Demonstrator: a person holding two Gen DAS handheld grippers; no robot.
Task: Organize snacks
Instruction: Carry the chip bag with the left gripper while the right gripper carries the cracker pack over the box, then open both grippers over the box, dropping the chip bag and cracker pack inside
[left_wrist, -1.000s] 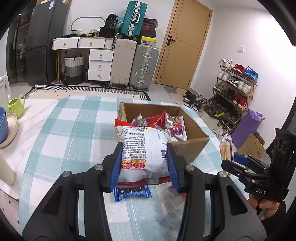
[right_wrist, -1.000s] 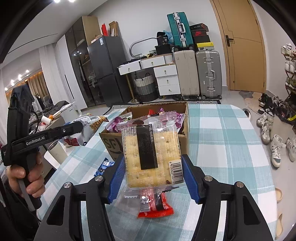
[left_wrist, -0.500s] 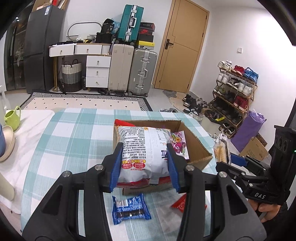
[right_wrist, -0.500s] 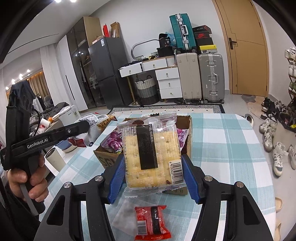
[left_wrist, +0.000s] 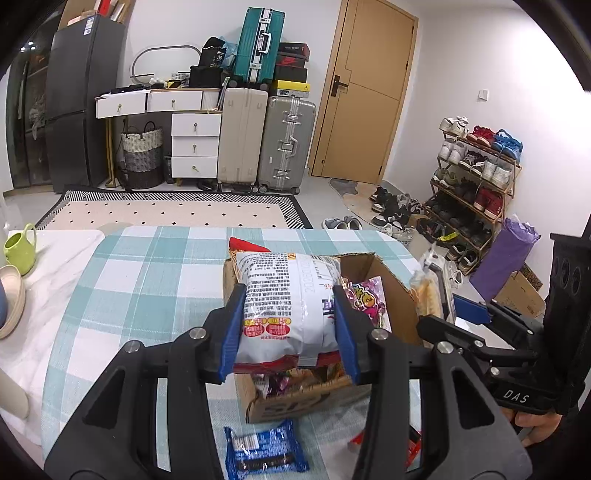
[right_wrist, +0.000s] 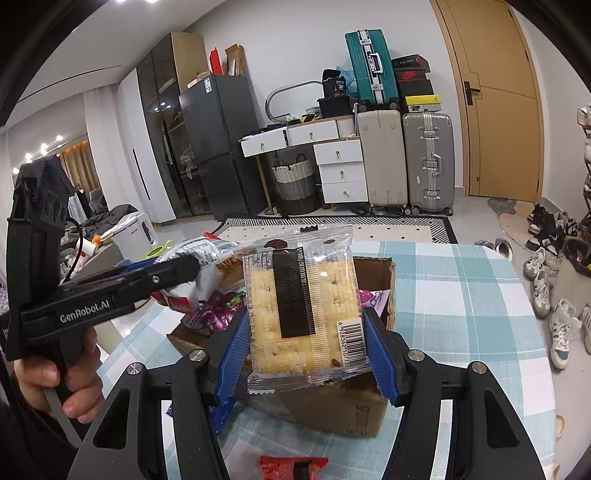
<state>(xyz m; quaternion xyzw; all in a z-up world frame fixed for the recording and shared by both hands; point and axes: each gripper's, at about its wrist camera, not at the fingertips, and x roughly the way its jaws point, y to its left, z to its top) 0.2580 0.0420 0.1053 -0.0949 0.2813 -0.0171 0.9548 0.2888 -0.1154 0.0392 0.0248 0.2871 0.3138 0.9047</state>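
Lying lower centre of the left wrist view, a blue packet (left_wrist: 264, 452) on the checked tablecloth (left_wrist: 147, 280). Above it, left gripper (left_wrist: 290, 325) pinches a white chip bag (left_wrist: 286, 302) over the cardboard box (left_wrist: 395, 306). Right gripper (right_wrist: 308, 349) clamps a clear cracker pack (right_wrist: 304, 314) mid-frame — box (right_wrist: 343, 413) behind, red packet (right_wrist: 293, 467) at bottom edge.

cardboard box (left_wrist: 391, 291): 1 | suitcases (left_wrist: 286, 144): 3 | green mug (left_wrist: 20, 245): 1 | blue snack packet (left_wrist: 264, 452): 1
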